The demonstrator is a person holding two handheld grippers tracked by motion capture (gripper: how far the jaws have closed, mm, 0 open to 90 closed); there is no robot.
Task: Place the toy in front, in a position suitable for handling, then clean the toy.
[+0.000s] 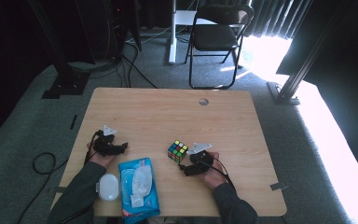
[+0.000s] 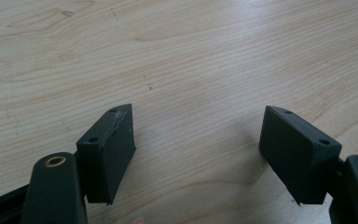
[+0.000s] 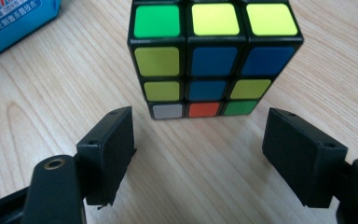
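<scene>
A wooden bench (image 1: 168, 112) is seen from above, with a person's forearms entering at the bottom of the frame. At lower left a round white lid (image 1: 108, 186) is laid just beside a blue wipes packet (image 1: 139, 189). Above them, left of centre, the left claw (image 1: 116, 148) is held low over bare wood; in the left gripper view its jaws are spread wide with nothing between them. Near the centre of the high view a colour-scrambled puzzle cube (image 1: 177, 150) is set on the bench. Just right of it the right claw (image 3: 198, 154) is held spread, the cube (image 3: 214, 58) lying just ahead of its jaws, untouched. A black folding chair (image 1: 216, 37) is seen at upper centre, beyond the bench.
</scene>
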